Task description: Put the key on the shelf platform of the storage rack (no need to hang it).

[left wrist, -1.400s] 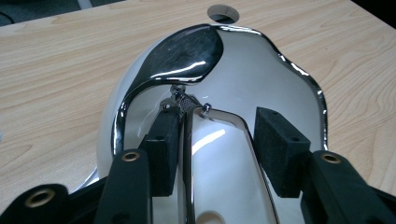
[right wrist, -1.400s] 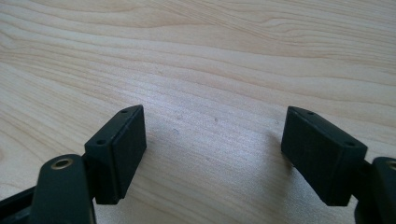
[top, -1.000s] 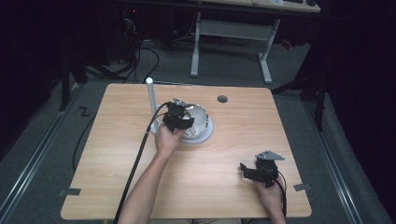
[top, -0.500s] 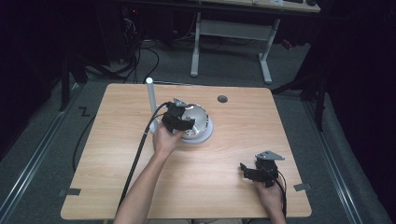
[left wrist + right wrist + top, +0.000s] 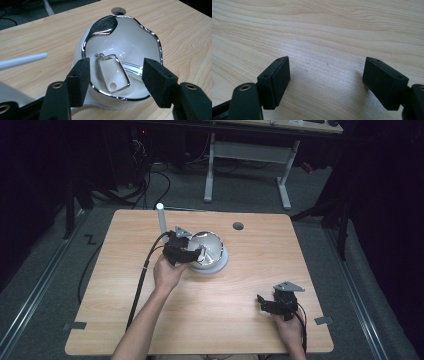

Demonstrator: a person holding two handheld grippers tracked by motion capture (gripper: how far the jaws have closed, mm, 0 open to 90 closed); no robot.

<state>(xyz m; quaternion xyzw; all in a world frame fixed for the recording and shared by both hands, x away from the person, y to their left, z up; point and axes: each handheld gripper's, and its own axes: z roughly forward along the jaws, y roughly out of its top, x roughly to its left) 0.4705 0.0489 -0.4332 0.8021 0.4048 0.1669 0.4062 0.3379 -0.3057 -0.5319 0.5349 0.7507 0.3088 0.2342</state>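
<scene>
- Progress, judged: early. The white key fob (image 5: 113, 75) lies inside the white chrome-rimmed bowl (image 5: 150, 37), leaning on its near wall, ungripped.
- Left gripper (image 5: 113, 81): jaws spread wide, poised above the bowl's near rim and bracketing the fob without contact.
- Right gripper (image 5: 272, 304): jaws spread, empty, resting near the tabletop's (image 5: 250, 270) front right corner.
- Remaining, judged: descend, close on the fob, lift out.
- Clearance: the bowl sits left of centre towards the far edge; a white upright post (image 5: 161, 222) stands just beside it. The tabletop's right half offers open room.
</scene>
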